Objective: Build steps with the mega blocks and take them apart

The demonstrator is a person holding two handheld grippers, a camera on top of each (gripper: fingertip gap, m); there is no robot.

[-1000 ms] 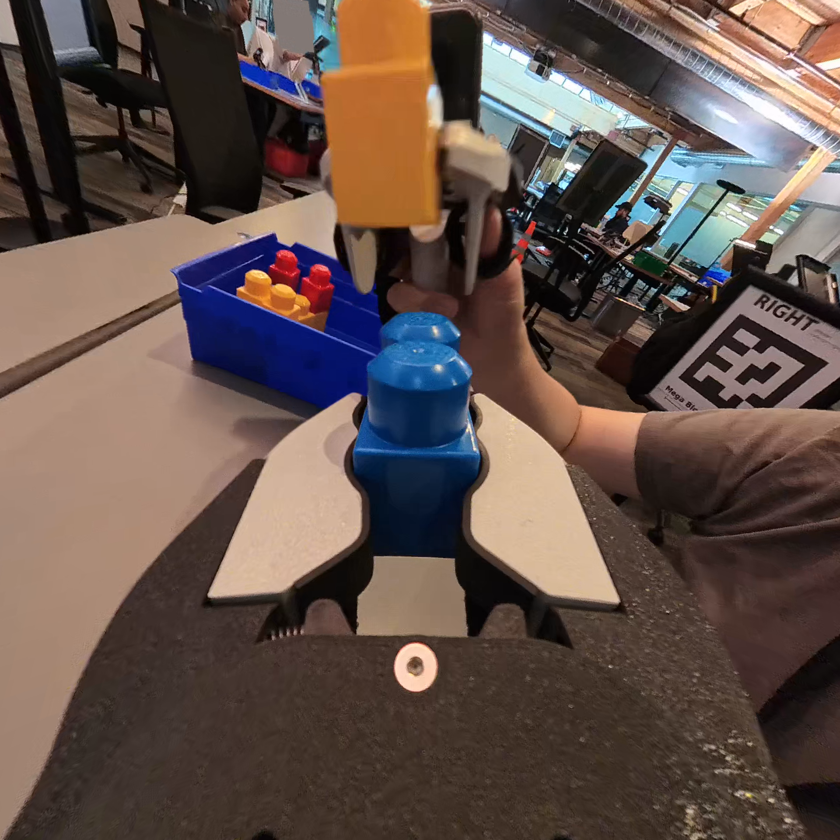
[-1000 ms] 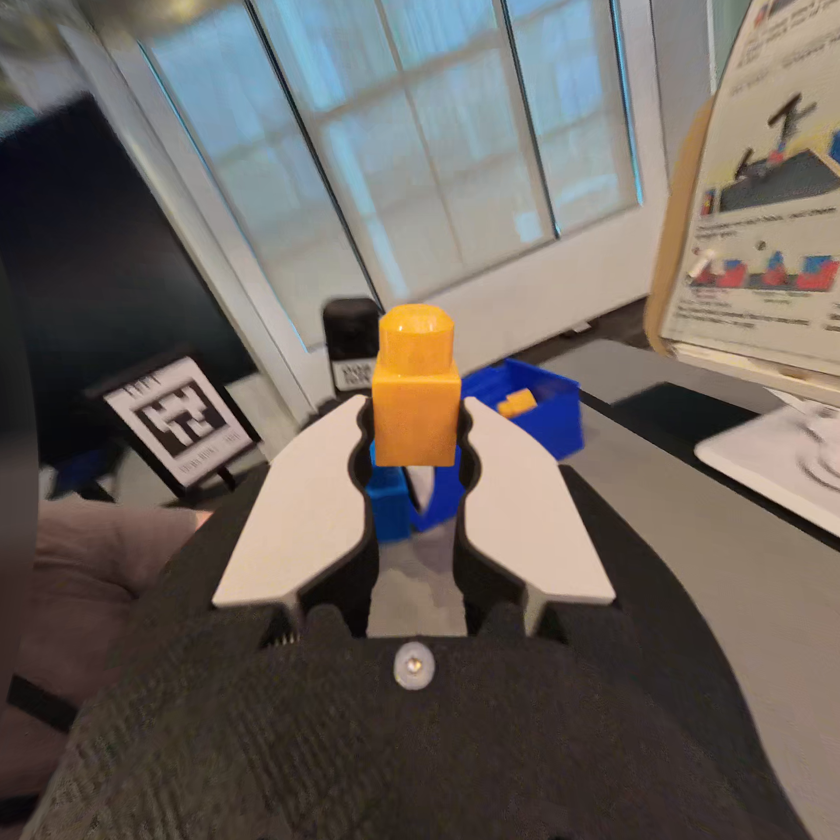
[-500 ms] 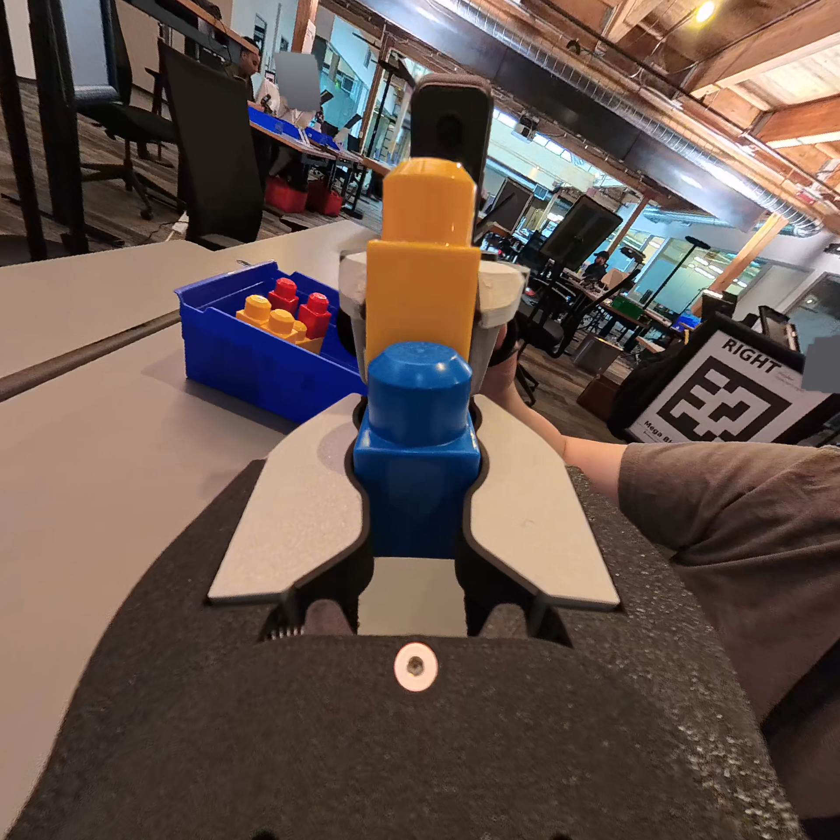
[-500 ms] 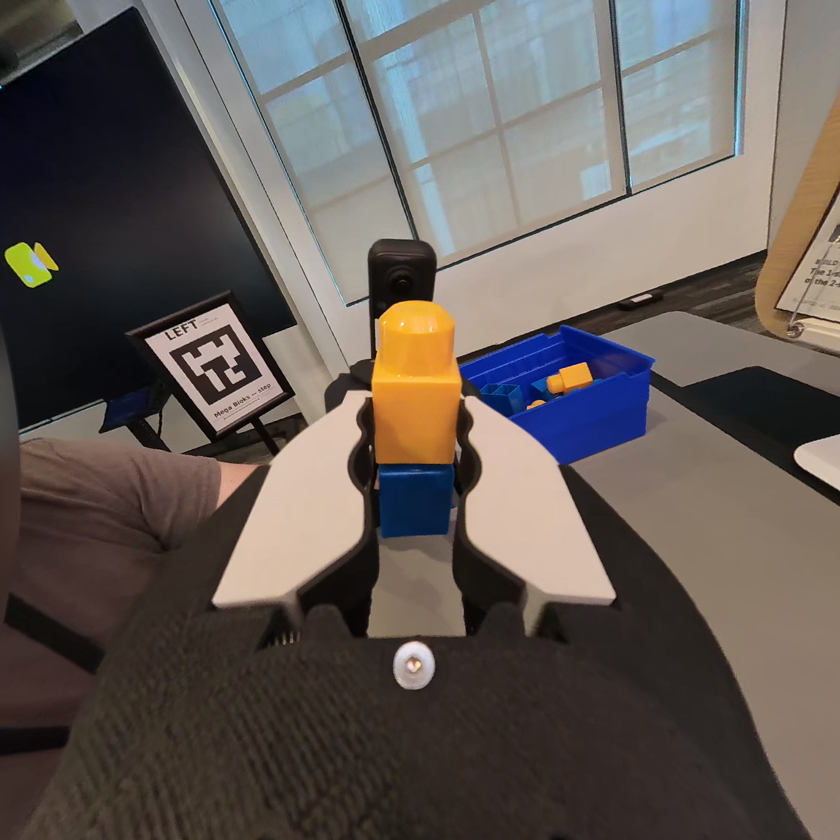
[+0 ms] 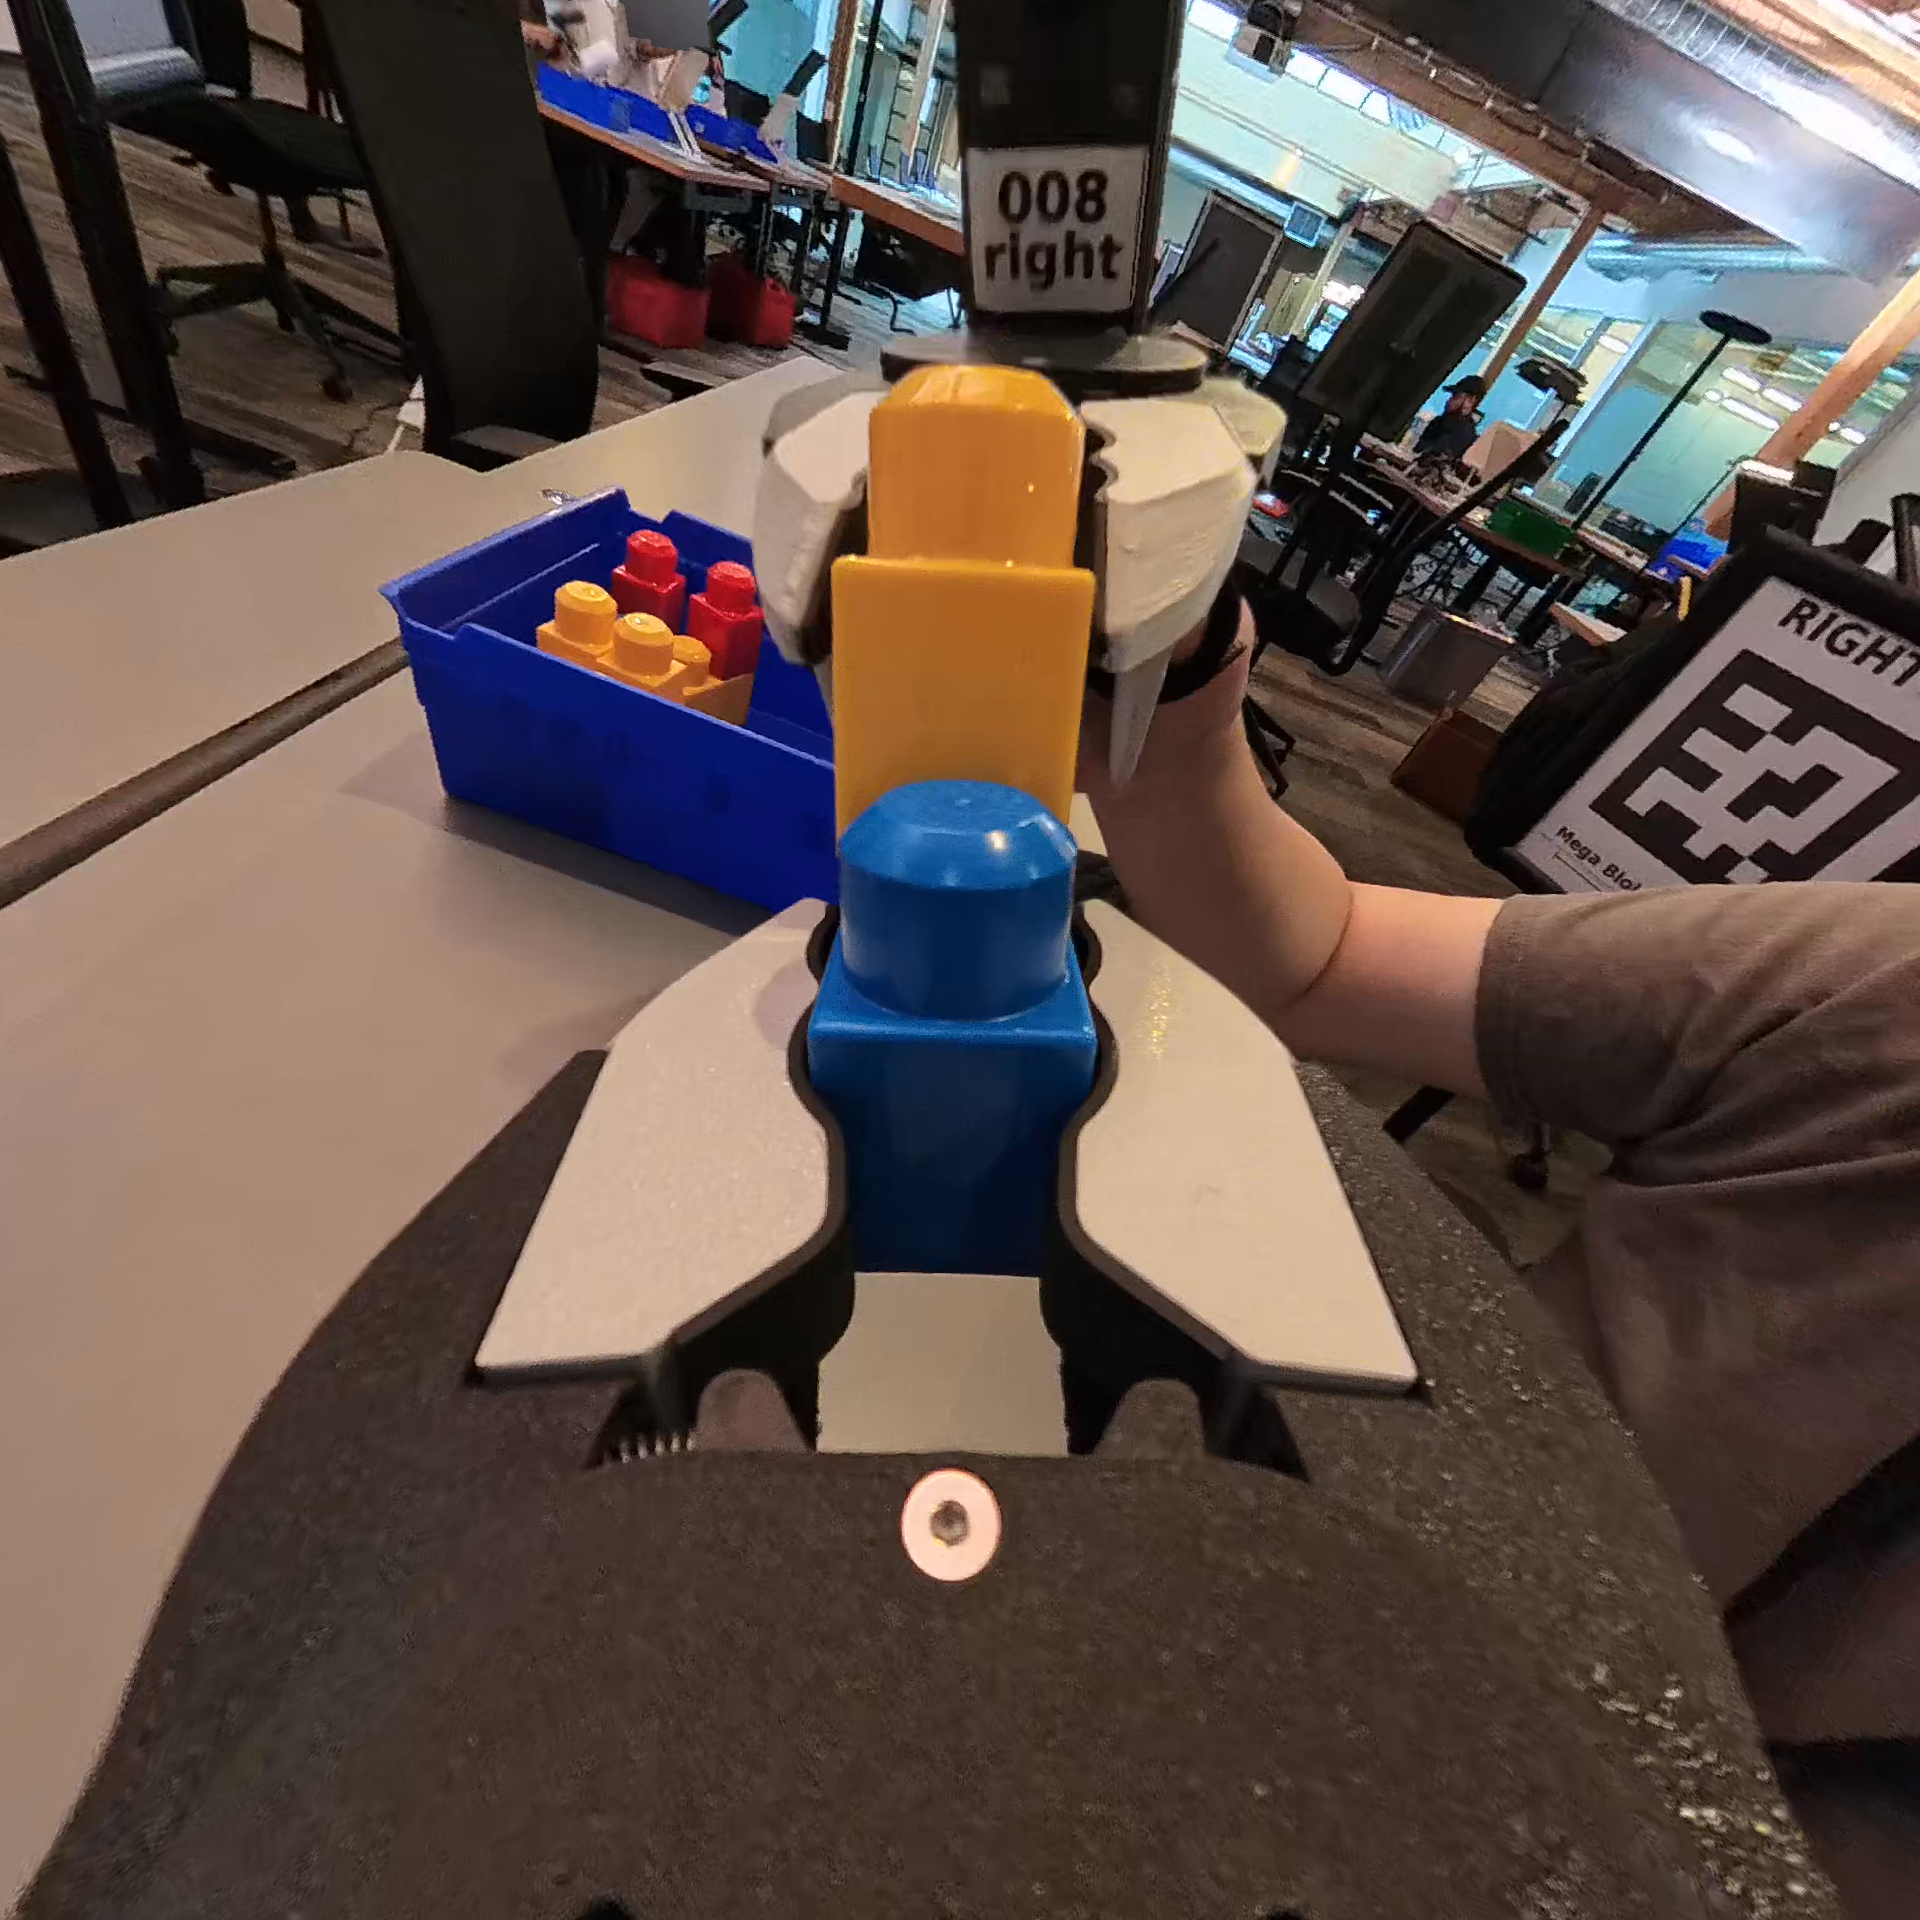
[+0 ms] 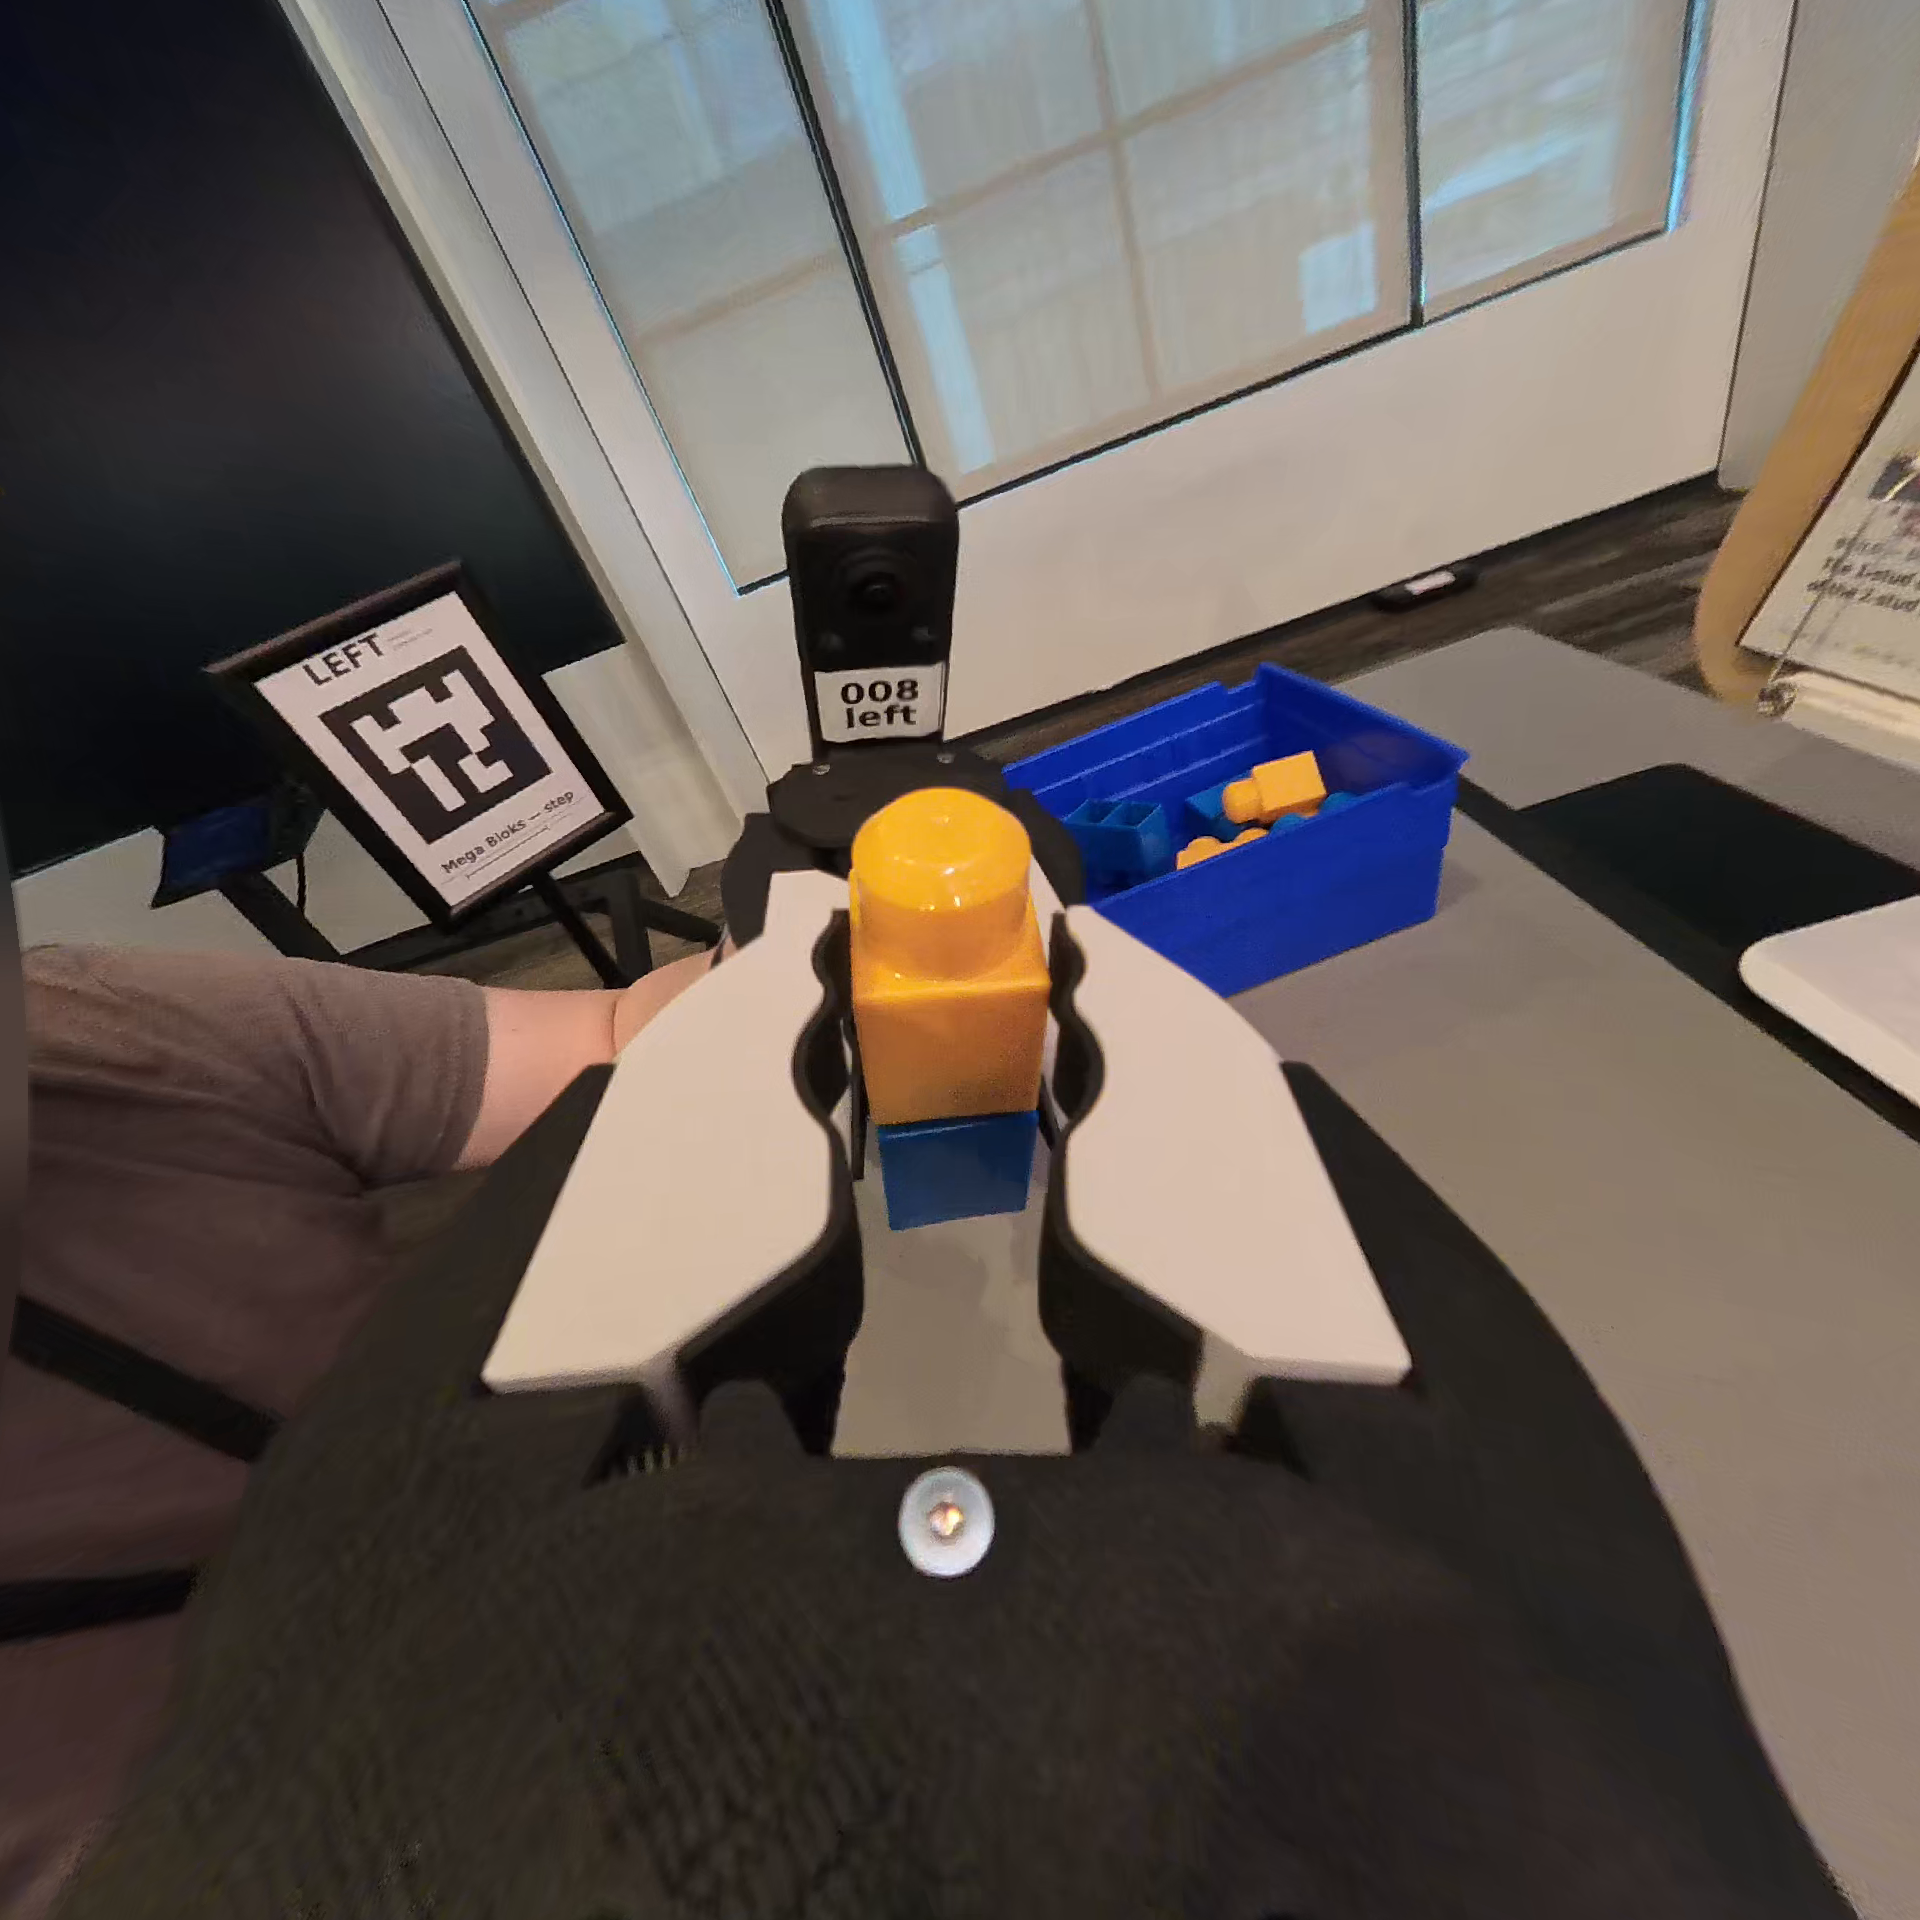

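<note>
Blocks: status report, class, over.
Left gripper shut on blue block. Right gripper shut on yellow block, seated on blue block's far stud. Nothing in the way.

- The left gripper (image 5: 951,1049) faces the right gripper (image 5: 997,582) above the table (image 5: 260,1039).
- One block (image 5: 961,686) sits on the far end of another block (image 5: 951,1081).
- A bin (image 5: 613,748) with loose blocks (image 5: 649,634) stands behind, to the left.
</note>
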